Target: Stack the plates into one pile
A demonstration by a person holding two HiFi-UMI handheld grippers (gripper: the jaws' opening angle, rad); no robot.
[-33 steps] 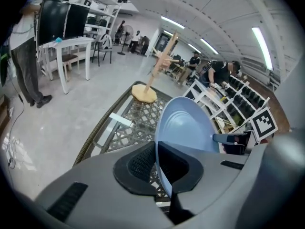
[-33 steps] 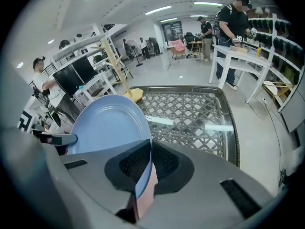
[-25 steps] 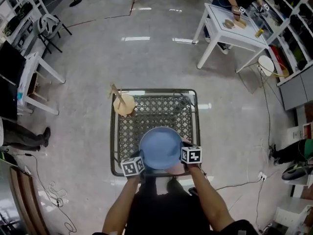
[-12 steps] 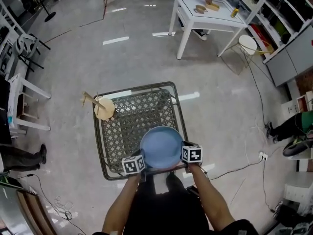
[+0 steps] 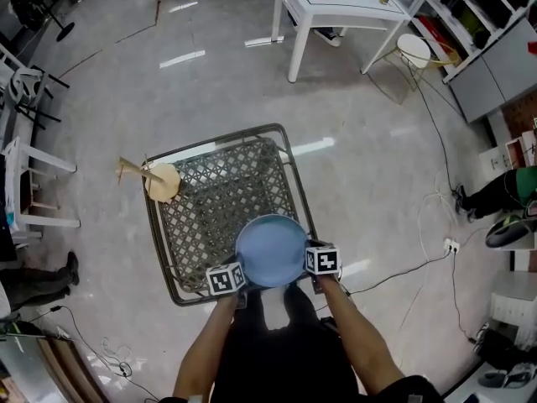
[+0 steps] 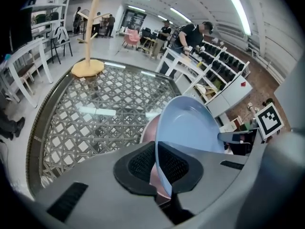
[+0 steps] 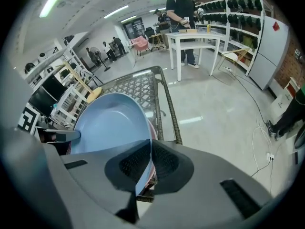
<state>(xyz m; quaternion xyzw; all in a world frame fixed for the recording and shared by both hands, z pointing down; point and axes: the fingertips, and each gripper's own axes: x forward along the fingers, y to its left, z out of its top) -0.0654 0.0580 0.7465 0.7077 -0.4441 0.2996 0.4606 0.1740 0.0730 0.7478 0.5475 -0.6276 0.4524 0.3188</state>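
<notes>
A blue plate hangs over the near right part of the wicker table, held by its rim from both sides. My left gripper is shut on the plate's left near edge, and the blue plate stands tilted between its pads. My right gripper is shut on the opposite edge of the blue plate. Just under it lies a pink plate, mostly hidden; a sliver of the pink plate shows in the right gripper view.
A wooden peg stand on a round base sits at the table's far left corner. A white table with people beside it stands beyond. Cables trail over the floor to the right, and white chairs stand left.
Both grippers have carried the blue plate rightward along the table's near edge and a little lower. The head view has swung, so the table sits further left.
</notes>
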